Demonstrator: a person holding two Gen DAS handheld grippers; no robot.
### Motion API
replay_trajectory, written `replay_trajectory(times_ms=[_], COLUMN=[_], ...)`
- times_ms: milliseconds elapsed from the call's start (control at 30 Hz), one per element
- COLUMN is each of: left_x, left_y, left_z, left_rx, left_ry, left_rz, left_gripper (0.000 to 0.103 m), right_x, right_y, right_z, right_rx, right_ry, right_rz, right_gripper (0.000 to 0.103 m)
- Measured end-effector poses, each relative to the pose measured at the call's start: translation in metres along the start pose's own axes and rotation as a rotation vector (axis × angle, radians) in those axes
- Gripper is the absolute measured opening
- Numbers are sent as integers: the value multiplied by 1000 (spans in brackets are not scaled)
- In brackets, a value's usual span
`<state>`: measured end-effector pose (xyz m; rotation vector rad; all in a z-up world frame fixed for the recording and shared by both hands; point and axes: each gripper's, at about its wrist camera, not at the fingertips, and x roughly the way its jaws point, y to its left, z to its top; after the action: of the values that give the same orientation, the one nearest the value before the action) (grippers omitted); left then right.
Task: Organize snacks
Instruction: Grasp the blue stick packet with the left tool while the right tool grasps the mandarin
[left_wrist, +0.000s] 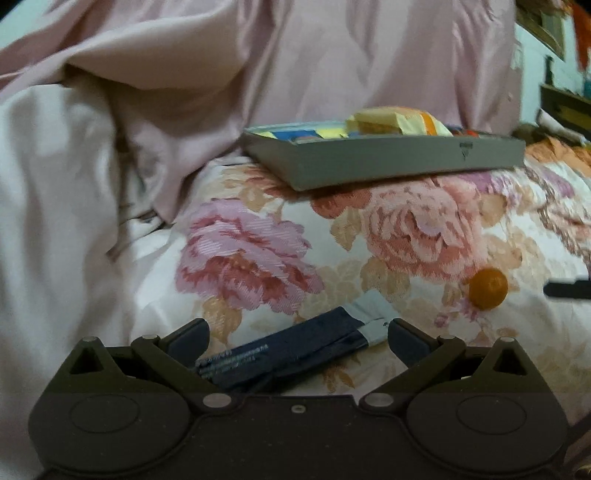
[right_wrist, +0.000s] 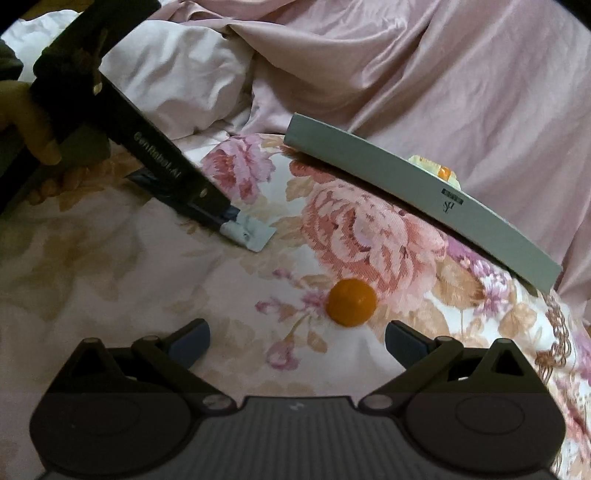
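Nearest my left camera, the left claw (left_wrist: 297, 338) stands wide open, its jaws on either side of a long dark blue snack packet with a silver crimped end (left_wrist: 295, 349) that lies flat on the floral bedspread (left_wrist: 243, 254); I cannot tell whether either pad touches it. My right claw (right_wrist: 297, 339) is spread just as wide and holds nothing, with a small round orange candy ball (right_wrist: 352, 302) resting on the bedspread just ahead of its fingertips. From the right view I see the left claw's black body (right_wrist: 155, 155) angled down over the packet, a hand (right_wrist: 27, 122) gripping its handle. Further back sits a shallow grey cardboard tray (left_wrist: 388, 160), with a yellow-and-orange wrapped snack (left_wrist: 391, 120) and other colourful packets inside. Crumpled pink satin bedding (left_wrist: 332, 55) rises behind the tray.
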<state>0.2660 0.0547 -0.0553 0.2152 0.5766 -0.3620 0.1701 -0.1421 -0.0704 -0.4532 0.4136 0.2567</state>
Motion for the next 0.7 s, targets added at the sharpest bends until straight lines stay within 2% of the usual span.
replay_trajectory(times_ms=[200,300,533,700], left_x=[21,33,35,29], left_y=[12,20,20,12], left_z=[-1,-3,-2,3], left_rx=[21,8,-2,-26], left_ry=[79,131,146,199], left_rz=[-56,-37,-28,-43], left_gripper=[102,102,102,102], right_x=[10,18,38,46], right_y=[-9,-23,-54,-58], right_z=[6,9,12,12], right_rx=[-27,41,197,221], right_ry=[-37,-34,-9,14], right_rz=[-30,1,44,79], right_gripper=[103,103,102,80])
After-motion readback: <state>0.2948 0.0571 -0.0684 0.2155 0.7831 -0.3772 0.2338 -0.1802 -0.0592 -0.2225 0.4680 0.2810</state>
